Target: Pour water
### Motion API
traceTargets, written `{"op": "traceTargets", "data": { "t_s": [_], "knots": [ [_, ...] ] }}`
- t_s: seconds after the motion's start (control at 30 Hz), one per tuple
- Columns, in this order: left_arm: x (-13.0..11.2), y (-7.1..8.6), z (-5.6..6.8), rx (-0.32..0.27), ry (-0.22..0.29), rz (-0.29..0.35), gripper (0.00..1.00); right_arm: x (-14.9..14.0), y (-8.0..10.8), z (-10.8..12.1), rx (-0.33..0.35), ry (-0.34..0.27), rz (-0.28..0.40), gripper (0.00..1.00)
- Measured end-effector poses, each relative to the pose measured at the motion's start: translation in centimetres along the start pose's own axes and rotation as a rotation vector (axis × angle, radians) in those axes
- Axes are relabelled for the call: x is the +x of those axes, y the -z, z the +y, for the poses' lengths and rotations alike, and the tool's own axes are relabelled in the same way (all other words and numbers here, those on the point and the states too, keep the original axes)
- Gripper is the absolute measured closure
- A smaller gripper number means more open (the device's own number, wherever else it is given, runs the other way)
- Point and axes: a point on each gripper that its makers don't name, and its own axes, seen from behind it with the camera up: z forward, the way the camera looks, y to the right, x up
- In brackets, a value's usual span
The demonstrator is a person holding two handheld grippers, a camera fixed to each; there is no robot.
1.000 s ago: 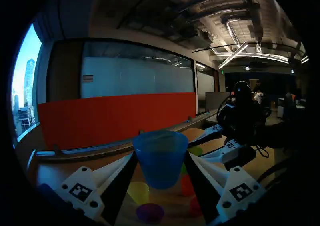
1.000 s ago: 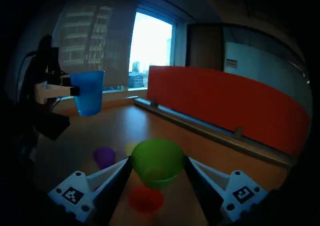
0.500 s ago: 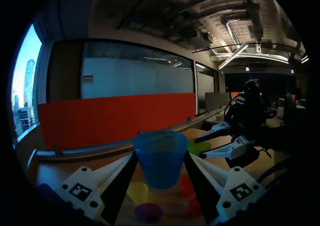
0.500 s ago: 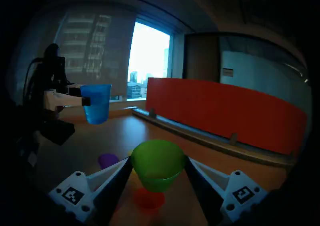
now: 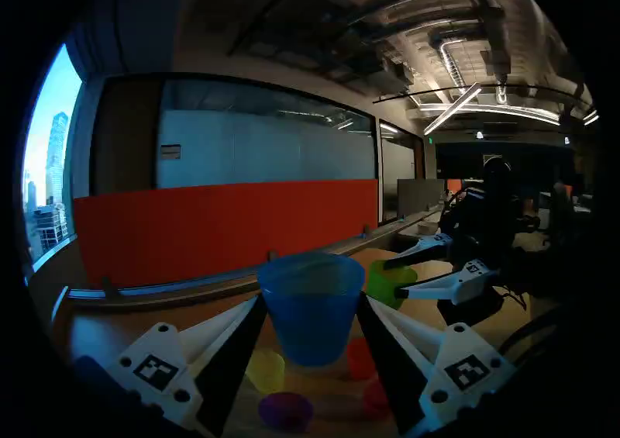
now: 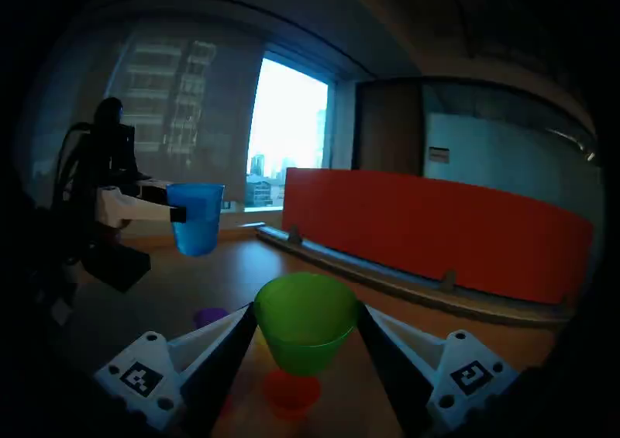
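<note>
In the left gripper view my left gripper is shut on an upright blue cup, held above the wooden table. To its right and farther off, the right gripper grips a green cup. In the right gripper view my right gripper is shut on that green cup, upright, its inside dim. At the left of that view the left gripper holds the blue cup in the air. Whether either cup holds water I cannot make out.
Several small cups stand on the table below: yellow, purple, orange-red and another red one. A red divider panel with a rail runs along the table's far edge. Bright windows lie beyond.
The right gripper has risen with the green cup and drawn away to the right of the left one. In the right gripper view the blue cup has slid right and shrunk.
</note>
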Motion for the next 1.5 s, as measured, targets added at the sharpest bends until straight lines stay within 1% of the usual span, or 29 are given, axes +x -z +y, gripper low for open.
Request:
{"op": "traceTargets", "data": {
  "t_s": [0.37, 0.67, 0.97, 1.27, 1.5],
  "knots": [
    [-0.3, 0.0, 0.0, -0.001, 0.002, -0.001, 0.18, 0.5, 0.2, -0.5, 0.001, 0.006, 0.032, 0.06],
    [-0.4, 0.0, 0.1, -0.005, 0.004, -0.001, 0.18, 1.0, 0.4, -0.9, -0.004, -0.002, 0.064, 0.05],
    [-0.5, 0.1, 0.2, -0.005, 0.007, 0.001, 0.18, 1.3, 0.6, -1.0, -0.010, 0.002, 0.081, 0.05],
    [-0.5, 0.2, 0.3, -0.009, 0.005, 0.001, 0.18, 1.5, 0.8, -1.3, 0.001, -0.016, 0.095, 0.05],
    [-0.8, 0.3, 0.3, -0.011, 0.006, -0.001, 0.18, 1.4, 1.2, -1.3, 0.005, -0.016, 0.098, 0.06]
  ]
}}
